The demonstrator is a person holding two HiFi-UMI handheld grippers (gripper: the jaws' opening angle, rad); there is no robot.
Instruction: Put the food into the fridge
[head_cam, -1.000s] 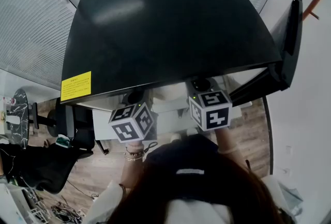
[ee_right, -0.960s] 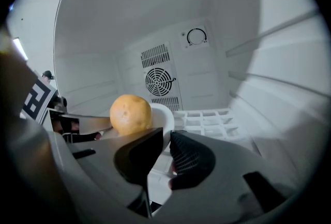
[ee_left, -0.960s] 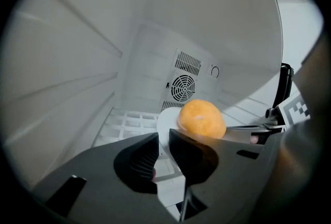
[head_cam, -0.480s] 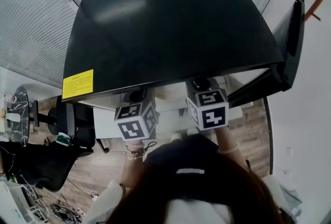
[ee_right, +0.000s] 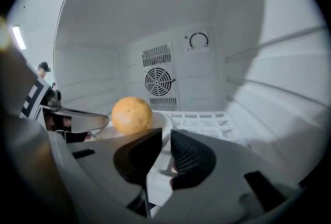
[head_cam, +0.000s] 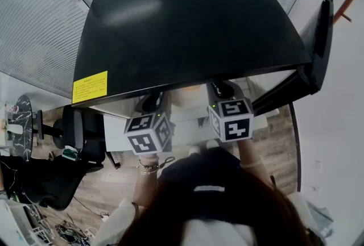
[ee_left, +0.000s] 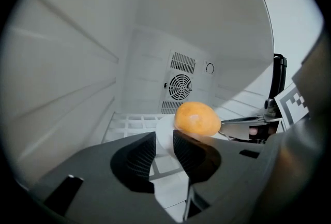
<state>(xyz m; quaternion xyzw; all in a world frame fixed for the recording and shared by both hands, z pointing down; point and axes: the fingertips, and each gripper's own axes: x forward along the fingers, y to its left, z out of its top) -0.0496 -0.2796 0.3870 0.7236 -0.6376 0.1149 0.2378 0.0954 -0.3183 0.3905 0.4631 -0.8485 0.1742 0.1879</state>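
An orange [ee_left: 196,118] [ee_right: 132,114] lies on a white plate [ee_left: 163,129] [ee_right: 161,123] inside the white fridge compartment. My left gripper [ee_left: 164,148] has the plate's near rim between its pads; its jaws have just been opening and now stand apart from the rim. My right gripper [ee_right: 166,146] pinches the rim on the other side, and its jaws have just been opening a little. In the head view both marker cubes [head_cam: 149,134] [head_cam: 230,120] sit under the black fridge top [head_cam: 193,29], which hides the fingertips.
A white wire shelf [ee_left: 129,122] [ee_right: 207,119] carries the plate. A round fan grille [ee_left: 180,86] [ee_right: 159,80] is on the back wall. The fridge door [head_cam: 318,51] stands open at the right. An office chair [head_cam: 79,137] stands on the wooden floor at the left.
The left marker cube has rolled slightly and shifted a little to the right. A patch of orange now shows under the fridge top's edge. The right cube has hardly moved.
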